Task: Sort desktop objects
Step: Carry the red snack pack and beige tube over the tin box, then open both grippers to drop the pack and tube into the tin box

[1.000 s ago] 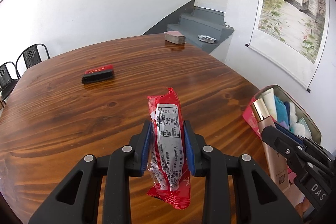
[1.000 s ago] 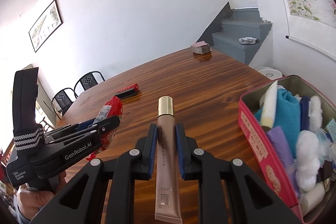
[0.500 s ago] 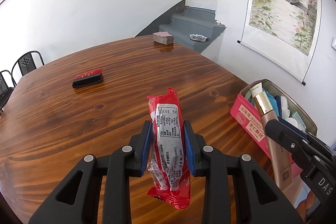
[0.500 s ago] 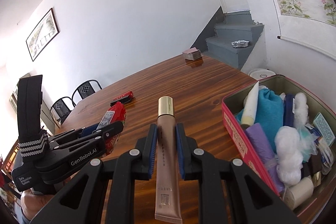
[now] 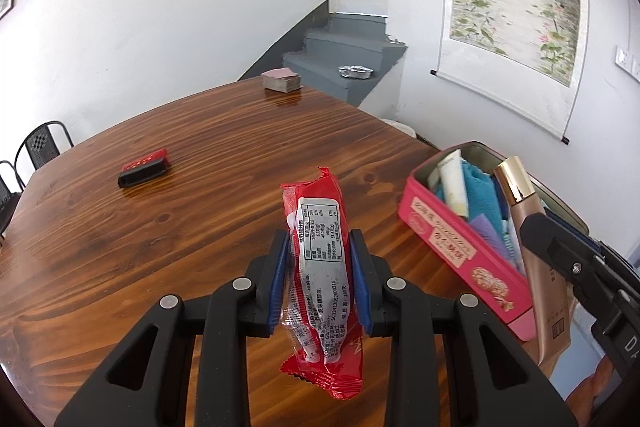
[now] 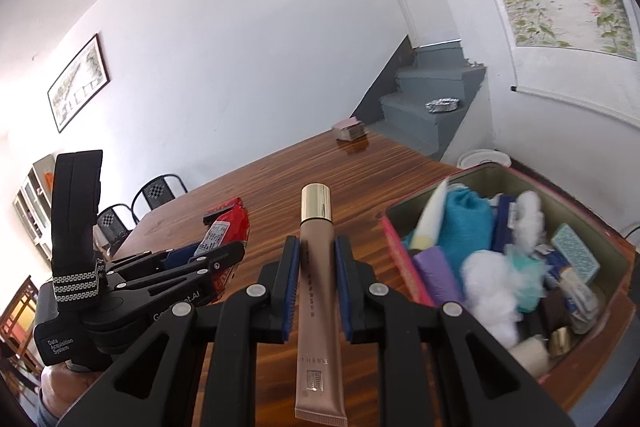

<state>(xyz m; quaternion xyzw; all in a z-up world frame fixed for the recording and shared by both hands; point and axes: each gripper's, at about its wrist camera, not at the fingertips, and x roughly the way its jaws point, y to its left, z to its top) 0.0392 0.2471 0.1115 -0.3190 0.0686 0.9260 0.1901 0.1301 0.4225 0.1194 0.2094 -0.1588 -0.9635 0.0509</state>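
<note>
Left gripper (image 5: 320, 275): clenching one red snack packet (image 5: 320, 267), white label of small print facing up.
Right gripper (image 6: 317, 283): gripping one beige, gold-capped tube (image 6: 318, 291), held beside the tin.
Pink tin (image 5: 460, 251): sitting right, crammed, lettering unreadable.
Table (image 5: 200, 187): carrying one red-and-black case (image 5: 142, 173), one far card stack (image 5: 281, 81).
</note>
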